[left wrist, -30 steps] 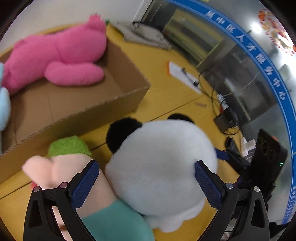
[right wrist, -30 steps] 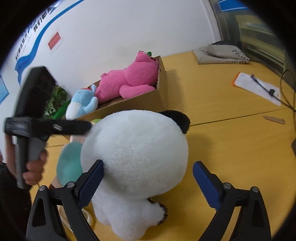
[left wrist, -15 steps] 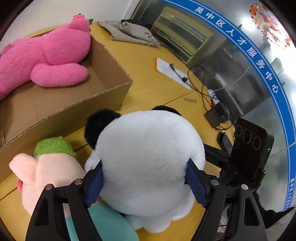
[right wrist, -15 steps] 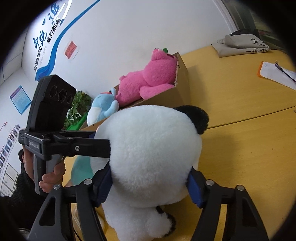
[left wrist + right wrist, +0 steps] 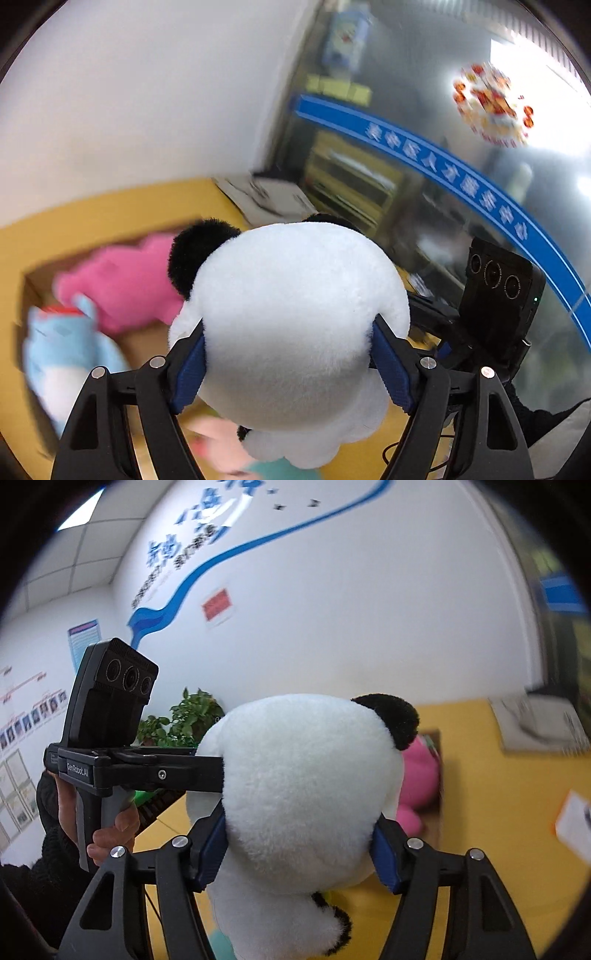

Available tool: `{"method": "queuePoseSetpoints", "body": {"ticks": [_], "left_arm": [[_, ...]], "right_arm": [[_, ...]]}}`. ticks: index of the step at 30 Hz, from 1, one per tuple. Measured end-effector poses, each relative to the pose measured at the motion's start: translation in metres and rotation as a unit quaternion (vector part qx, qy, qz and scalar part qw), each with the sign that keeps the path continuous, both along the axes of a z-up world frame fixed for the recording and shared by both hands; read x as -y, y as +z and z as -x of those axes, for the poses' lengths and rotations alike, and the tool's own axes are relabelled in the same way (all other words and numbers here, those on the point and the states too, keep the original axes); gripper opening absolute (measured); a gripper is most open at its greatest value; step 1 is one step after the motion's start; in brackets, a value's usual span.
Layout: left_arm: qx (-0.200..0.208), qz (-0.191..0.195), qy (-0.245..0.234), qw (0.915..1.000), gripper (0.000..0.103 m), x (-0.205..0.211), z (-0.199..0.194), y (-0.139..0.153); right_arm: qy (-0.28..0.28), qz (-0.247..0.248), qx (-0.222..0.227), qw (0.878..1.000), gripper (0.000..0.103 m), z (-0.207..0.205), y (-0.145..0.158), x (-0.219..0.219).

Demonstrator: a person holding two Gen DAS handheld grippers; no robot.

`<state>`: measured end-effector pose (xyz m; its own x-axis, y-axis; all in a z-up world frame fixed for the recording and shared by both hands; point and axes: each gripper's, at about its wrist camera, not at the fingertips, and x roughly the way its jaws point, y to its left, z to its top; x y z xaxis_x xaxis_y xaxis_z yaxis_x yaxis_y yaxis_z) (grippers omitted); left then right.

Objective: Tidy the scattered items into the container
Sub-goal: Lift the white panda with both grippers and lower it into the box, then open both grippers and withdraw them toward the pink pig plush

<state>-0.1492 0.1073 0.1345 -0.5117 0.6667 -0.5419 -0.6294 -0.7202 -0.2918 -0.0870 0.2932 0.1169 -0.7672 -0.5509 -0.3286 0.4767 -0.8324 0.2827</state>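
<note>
Panda plush (image 5: 295, 325) is up off the yellow table (image 5: 517, 775), squeezed from two sides at once: left gripper (image 5: 291, 373) pads dig into its white fur, right gripper (image 5: 299, 849) clamps it too. It's big and squishy, so I'd guess one grip alone would let it flop. Cardboard box (image 5: 33, 280) sits far left with the pink plush (image 5: 125, 280) and blue plush (image 5: 62, 354) inside, probably the drop spot.
</note>
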Motion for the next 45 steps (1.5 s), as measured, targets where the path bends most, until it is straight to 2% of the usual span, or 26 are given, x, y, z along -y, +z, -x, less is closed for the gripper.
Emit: {"method": "queuePoseSetpoints", "body": {"ticks": [2, 5, 8, 11, 14, 16, 18, 21, 23, 26, 30, 32, 34, 37, 39, 42, 45], "left_arm": [[-0.004, -0.001, 0.024, 0.9997, 0.084, 0.022, 0.028, 0.009], [0.011, 0.007, 0.062, 0.998, 0.084, 0.05, 0.075, -0.006], [0.059, 0.012, 0.087, 0.9944, 0.084, 0.07, 0.116, -0.045], [0.137, 0.011, 0.095, 0.9859, 0.084, 0.081, 0.146, -0.105], [0.163, 0.001, 0.092, 0.9823, 0.084, 0.081, 0.148, -0.143], [0.169, 0.008, 0.097, 0.9808, 0.084, 0.076, 0.149, -0.154], [0.156, 0.044, 0.108, 0.9808, 0.084, 0.065, 0.149, -0.157], [0.149, 0.086, 0.118, 0.978, 0.088, 0.052, 0.152, -0.156], [0.15, 0.104, 0.117, 0.9763, 0.095, 0.047, 0.152, -0.16], [0.15, 0.092, 0.128, 0.9761, 0.096, 0.047, 0.14, -0.148], [0.118, 0.052, 0.153, 0.9797, 0.095, 0.07, 0.105, -0.106], [0.089, 0.032, 0.156, 0.9832, 0.096, 0.082, 0.074, -0.08], [0.052, 0.033, 0.167, 0.9841, 0.103, 0.088, 0.039, -0.058], [0.002, 0.059, 0.191, 0.9797, 0.103, 0.091, -0.01, -0.038], [-0.008, 0.065, 0.202, 0.9771, 0.103, 0.096, -0.034, -0.036], [-0.011, 0.071, 0.219, 0.9731, 0.103, 0.1, -0.061, -0.042], [0.001, 0.063, 0.222, 0.973, 0.103, 0.101, -0.078, -0.049]], "right_arm": [[0.015, 0.002, -0.013, 1.0, 0.066, 0.027, 0.012, 0.018], [0.031, 0.008, -0.014, 0.999, 0.066, 0.077, 0.009, 0.048], [0.039, 0.01, 0.022, 0.999, 0.066, 0.127, -0.024, 0.07], [0.039, 0.008, 0.095, 0.995, 0.066, 0.163, -0.07, 0.078], [0.032, -0.015, 0.171, 0.985, 0.066, 0.177, -0.113, 0.081], [0.028, -0.021, 0.197, 0.98, 0.066, 0.18, -0.123, 0.077], [0.015, -0.029, 0.226, 0.974, 0.066, 0.184, -0.133, 0.075], [-0.004, -0.026, 0.239, 0.971, 0.069, 0.186, -0.147, 0.07], [-0.016, -0.024, 0.242, 0.97, 0.078, 0.185, -0.153, 0.064], [-0.043, -0.035, 0.245, 0.968, 0.083, 0.169, -0.155, 0.065], [-0.064, -0.05, 0.213, 0.974, 0.084, 0.14, -0.124, 0.061], [-0.069, -0.058, 0.19, 0.978, 0.084, 0.118, -0.107, 0.058], [-0.08, -0.06, 0.165, 0.981, 0.085, 0.093, -0.089, 0.056], [-0.099, -0.066, 0.134, 0.984, 0.096, 0.048, -0.07, 0.056], [-0.116, -0.07, 0.115, 0.984, 0.103, 0.027, -0.06, 0.059], [-0.147, -0.091, 0.097, 0.98, 0.102, 0.0, -0.05, 0.065], [-0.166, -0.124, 0.088, 0.974, 0.102, -0.015, -0.042, 0.071]]}}
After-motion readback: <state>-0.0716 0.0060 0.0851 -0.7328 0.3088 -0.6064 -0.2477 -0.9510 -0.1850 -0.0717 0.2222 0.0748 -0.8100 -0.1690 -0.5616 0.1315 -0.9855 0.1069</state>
